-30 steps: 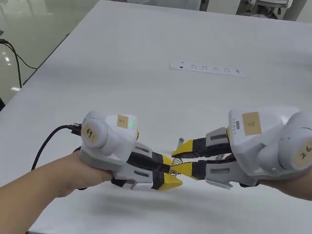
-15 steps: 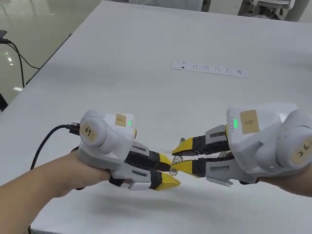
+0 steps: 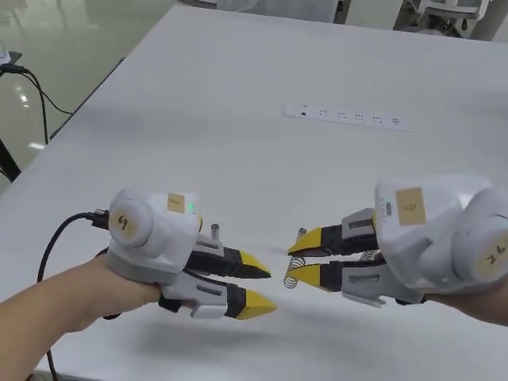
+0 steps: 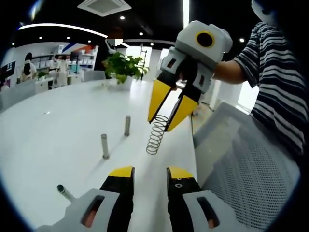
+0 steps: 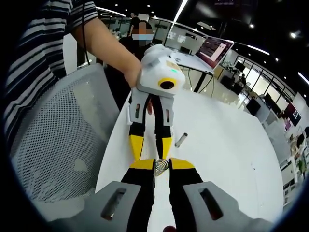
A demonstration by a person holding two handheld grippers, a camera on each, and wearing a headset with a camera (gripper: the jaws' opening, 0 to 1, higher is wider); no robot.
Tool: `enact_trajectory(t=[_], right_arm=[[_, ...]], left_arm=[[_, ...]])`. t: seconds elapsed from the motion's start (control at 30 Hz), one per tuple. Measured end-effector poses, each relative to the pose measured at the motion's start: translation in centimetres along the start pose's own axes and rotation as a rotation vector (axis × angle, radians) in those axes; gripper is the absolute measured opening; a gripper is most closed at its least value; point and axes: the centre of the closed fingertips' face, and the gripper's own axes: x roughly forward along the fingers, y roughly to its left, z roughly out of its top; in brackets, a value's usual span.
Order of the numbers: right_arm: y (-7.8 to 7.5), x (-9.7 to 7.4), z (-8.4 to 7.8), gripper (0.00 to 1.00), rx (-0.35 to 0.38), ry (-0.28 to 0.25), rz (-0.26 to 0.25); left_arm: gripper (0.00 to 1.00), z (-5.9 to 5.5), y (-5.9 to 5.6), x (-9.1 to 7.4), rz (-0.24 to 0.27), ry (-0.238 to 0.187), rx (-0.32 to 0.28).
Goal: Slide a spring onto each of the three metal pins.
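My right gripper [image 3: 292, 262] is shut on one end of a small steel spring [image 3: 291, 280]. In the left gripper view the spring [image 4: 155, 135] hangs slanting from the yellow tips of the right gripper [image 4: 166, 118]. My left gripper [image 3: 266, 286] stands open a short way left of the spring, nothing between its jaws. Two short metal pins [image 3: 214, 232] [image 3: 302, 232] stand upright on the white table behind the grippers. The left gripper view shows two upright pins [image 4: 127, 125] [image 4: 104, 146] and a third, tilted one [image 4: 65, 192]. The spring [image 5: 161, 165] sits end-on between the right jaws.
A white power strip [image 3: 348, 117] lies far back on the table [image 3: 198, 119]. A black cable [image 3: 55, 246] trails from the left gripper toward the table's left edge. A grey mesh chair [image 4: 241, 159] stands close to the near edge.
My left gripper has drawn back to the left, away from the spring and the right tips, and its jaws stand wider apart. The right gripper keeps its hold on the spring.
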Motion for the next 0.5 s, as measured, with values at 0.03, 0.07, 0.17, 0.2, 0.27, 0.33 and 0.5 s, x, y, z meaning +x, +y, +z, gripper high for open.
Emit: enact_trajectory(t=[0.03,0.07,0.17,0.2,0.27,0.33,0.5], right_arm=[[0.0,0.0,0.0,0.07,-0.001,0.001,0.0],[0.0,0.0,0.0,0.07,0.0,0.001,-0.001],[-0.2,-0.1,-0.1,0.07,-0.002,0.005,-0.005],[-0.2,-0.1,-0.2,0.07,-0.003,0.006,-0.007],[-0.3,-0.2,-0.4,0.07,-0.005,0.01,-0.012],[-0.4,-0.2,-0.5,0.07,0.006,0.009,-0.013],[-0.4,-0.2,-0.5,0.07,0.011,0.007,-0.016]], left_arm=[[0.22,-0.1,0.0,-0.1,0.003,-0.002,0.0],[0.23,-0.2,0.2,-0.4,0.01,-0.004,-0.007],[0.24,-0.7,0.3,-0.9,0.018,-0.007,-0.024],[0.24,-0.8,0.3,-1.1,0.021,-0.008,-0.029],[0.25,-1.1,0.4,-1.4,0.029,-0.008,-0.038],[0.26,-1.2,0.5,-1.7,0.037,-0.011,-0.051],[0.31,-1.7,1.1,-2.8,0.073,-0.018,-0.073]])
